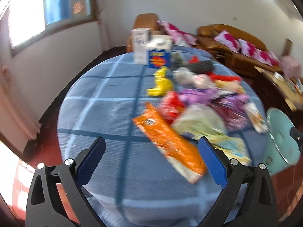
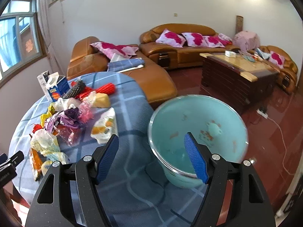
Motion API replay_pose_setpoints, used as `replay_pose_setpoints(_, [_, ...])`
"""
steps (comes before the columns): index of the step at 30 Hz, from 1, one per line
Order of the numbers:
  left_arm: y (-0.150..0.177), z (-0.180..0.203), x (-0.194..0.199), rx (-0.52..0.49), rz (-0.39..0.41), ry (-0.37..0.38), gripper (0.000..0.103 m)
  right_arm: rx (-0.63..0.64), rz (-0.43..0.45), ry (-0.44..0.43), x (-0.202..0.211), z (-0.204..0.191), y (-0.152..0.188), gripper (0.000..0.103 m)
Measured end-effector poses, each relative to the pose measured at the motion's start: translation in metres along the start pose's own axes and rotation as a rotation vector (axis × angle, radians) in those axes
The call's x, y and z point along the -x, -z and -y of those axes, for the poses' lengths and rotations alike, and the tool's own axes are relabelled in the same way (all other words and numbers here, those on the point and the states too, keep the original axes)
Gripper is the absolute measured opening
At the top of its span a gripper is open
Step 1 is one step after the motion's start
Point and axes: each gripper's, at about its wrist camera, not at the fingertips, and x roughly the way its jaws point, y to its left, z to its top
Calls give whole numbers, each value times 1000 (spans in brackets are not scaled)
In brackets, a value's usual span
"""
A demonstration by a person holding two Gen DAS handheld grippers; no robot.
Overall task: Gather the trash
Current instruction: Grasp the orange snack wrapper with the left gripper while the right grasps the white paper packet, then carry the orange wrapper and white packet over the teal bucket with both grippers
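Right wrist view shows the round desk [image 2: 130,102] under a blue checked cloth, and beside its edge a pale green bucket [image 2: 198,124] with a bare, stained bottom, so by my reading no trash has gone in yet. The trash sits in a heap across the far and left part of the desk: a blue carton [image 2: 56,89] and a white box [image 2: 42,81] at the back, red netting [image 2: 105,89], a crumpled purple bag [image 2: 64,119], a white and orange packet [image 2: 105,126], and a clear plastic bag [image 2: 44,141] nearest the front.

The right gripper [image 2: 151,155] has its jaws spread with nothing between them; one finger shows over the cloth, the other over the bucket's mouth.

In the left wrist view the left gripper [image 1: 151,155] is spread wide and empty too, aimed down at a long orange wrapper [image 1: 170,141] that lies flat on the cloth at the near end of the heap. This picture is smeared, so whether the wrapper already lies between the pads or just beyond them is hard to call.

The wrapper looks like the first pick. To do it well, bring the left jaws down across its narrow width, not along its length, low enough to catch the thin film without dragging the cloth, then close firmly. The bucket is near the desk, so the carry should be short; release well inside the rim.
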Motion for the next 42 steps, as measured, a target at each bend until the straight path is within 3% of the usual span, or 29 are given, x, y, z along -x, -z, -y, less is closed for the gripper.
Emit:
replay_pose_setpoints(6, [-10,-21,-31,60,-61,-34,90,40,-13,-47,-27,-27,-14,72])
replay_pose_setpoints(13, [-12,-1,-56,49,-131,21,87,88,-69,-56,-64,-50,-15,71])
replay_pose_setpoints(18, [-3,7,-72,42,-193,32,81,82,-128,-78,-83,-52,-13,64])
replay_pose_setpoints(20, [-3,7,-72,47,-189,32,77,73,-144,-102,-88,-53,-12,61])
replay_pose_setpoints(22, [-3,7,-72,36,-180,27,64,71,-154,-126,-90,-56,-11,53])
replay_pose_setpoints(25, [-4,2,-71,43,-169,24,42,83,-154,-165,-89,-63,-9,33])
replay_pose_setpoints(26, [-5,-1,-71,51,-168,29,38,83,-154,-183,-88,-64,-9,22])
replay_pose_setpoints(27, [-7,-4,-71,64,-171,43,36,82,-155,-204,-86,-66,-9,18])
replay_pose_setpoints(42, [-22,-34,-41,126,-75,-15,33,43,-42,-241,-41,-51,-15,14])
